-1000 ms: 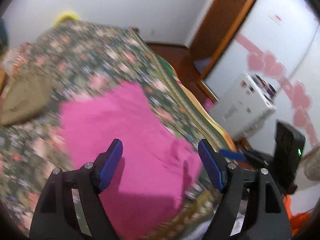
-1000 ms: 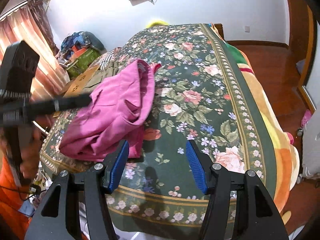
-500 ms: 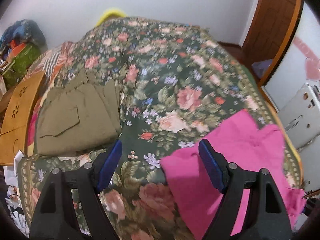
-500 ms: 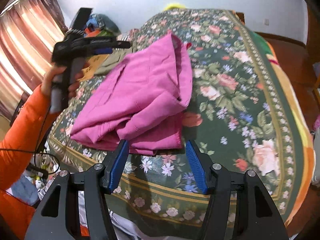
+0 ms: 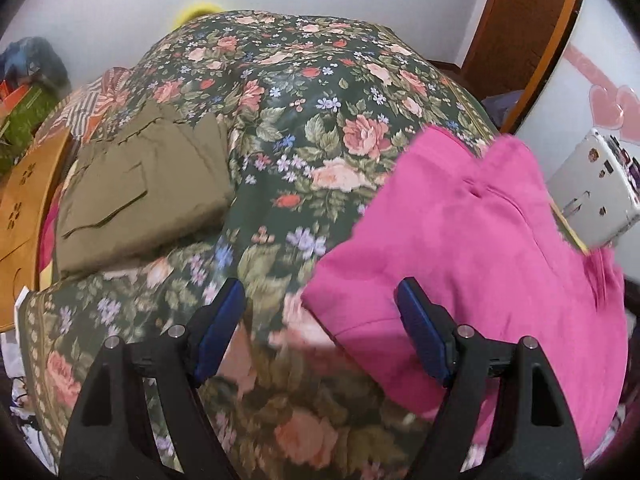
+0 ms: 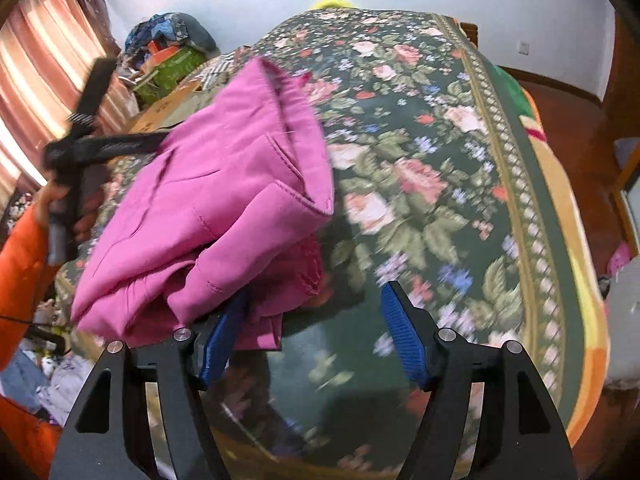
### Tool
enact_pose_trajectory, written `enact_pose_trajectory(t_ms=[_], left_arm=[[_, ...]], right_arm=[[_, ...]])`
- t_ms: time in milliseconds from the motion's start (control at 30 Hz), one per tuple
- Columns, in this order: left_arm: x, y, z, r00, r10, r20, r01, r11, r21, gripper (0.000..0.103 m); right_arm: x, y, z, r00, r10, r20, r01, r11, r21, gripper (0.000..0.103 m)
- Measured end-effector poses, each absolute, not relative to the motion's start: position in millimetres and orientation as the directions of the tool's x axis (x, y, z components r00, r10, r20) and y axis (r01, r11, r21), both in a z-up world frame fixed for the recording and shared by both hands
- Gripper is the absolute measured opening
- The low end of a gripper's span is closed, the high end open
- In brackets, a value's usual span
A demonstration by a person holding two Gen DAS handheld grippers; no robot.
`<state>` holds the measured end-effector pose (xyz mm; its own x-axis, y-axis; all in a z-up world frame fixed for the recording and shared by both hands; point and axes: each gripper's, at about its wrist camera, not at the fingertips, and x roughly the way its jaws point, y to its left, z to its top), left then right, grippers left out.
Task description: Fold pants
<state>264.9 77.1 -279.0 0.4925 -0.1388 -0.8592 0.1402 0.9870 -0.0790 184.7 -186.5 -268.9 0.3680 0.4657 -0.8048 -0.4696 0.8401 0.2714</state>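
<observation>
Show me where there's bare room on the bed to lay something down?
The widest bare stretch of the floral bedspread runs between the folded olive pants and the pink pants, and on toward the far wall. The near edge is crowded by the pink pants, and the left edge by the olive pants.

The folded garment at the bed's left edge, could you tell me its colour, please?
Plain olive-khaki garment, clearest in the left wrist view.

No legible text, label, brand, number or sign appears in either view. The white appliance (image 5: 592, 196) at 3 o'clock in the left wrist view carries small stickers and markings; these are too small and blurred to read.
</observation>
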Motion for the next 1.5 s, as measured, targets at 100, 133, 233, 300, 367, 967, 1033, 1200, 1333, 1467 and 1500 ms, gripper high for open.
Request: enact_pose_trajectory(t_ms=[100,133,233,300,367,967,1033,1200,1333,1467,1500], left_arm=[[247.6,80.2,-278.4,0.491,-0.136,-0.860,0.137,0.987,-0.078,0.079],[241.7,81.6,-278.6,0.487,-0.143,-0.861,0.134,0.987,-0.088,0.079],[221.9,87.2,-280.2,0.478,-0.166,-0.863,0.106,0.986,-0.132,0.079],[206.5,89.5,-280.7,0.477,-0.183,-0.860,0.082,0.983,-0.164,0.079],[188.9,90.4,-280.7,0.475,-0.200,-0.857,0.066,0.979,-0.192,0.079],[161.2,68.9,-199.0,0.642,-0.153,-0.751,0.111,0.988,-0.106,0.078],[175.4,59.7,-198.9,0.650,-0.151,-0.745,0.130,0.988,-0.087,0.078],[220.6,46.8,-228.0,0.601,-0.122,-0.790,0.129,0.990,-0.055,0.078],[242.9,57.6,-253.9,0.550,-0.129,-0.825,0.107,0.991,-0.084,0.078],[255.2,66.4,-267.2,0.530,-0.148,-0.835,0.101,0.989,-0.111,0.078],[257.2,67.9,-270.0,0.524,-0.154,-0.838,0.100,0.988,-0.119,0.078]], right_arm=[[200.1,-192.7,-271.9,0.383,0.451,-0.806,-0.455,0.851,0.260,0.066],[204.1,-195.0,-272.6,0.387,0.447,-0.806,-0.449,0.855,0.258,0.066],[216.8,-199.9,-277.1,0.407,0.411,-0.816,-0.431,0.874,0.226,0.066],[224.4,-201.9,-281.5,0.409,0.394,-0.823,-0.426,0.880,0.210,0.066],[230.3,-204.4,-283.6,0.402,0.397,-0.825,-0.421,0.880,0.218,0.066],[197.8,-198.6,-212.1,0.505,0.459,-0.731,-0.502,0.845,0.183,0.066],[198.2,-184.0,-211.1,0.498,0.474,-0.726,-0.534,0.827,0.174,0.066],[218.0,-153.3,-225.5,0.461,0.491,-0.739,-0.570,0.802,0.177,0.066],[237.9,-143.1,-241.8,0.442,0.471,-0.763,-0.569,0.805,0.167,0.066],[255.8,-148.8,-256.6,0.435,0.458,-0.775,-0.552,0.816,0.172,0.066],[262.0,-153.4,-260.8,0.427,0.464,-0.776,-0.540,0.819,0.193,0.066]])
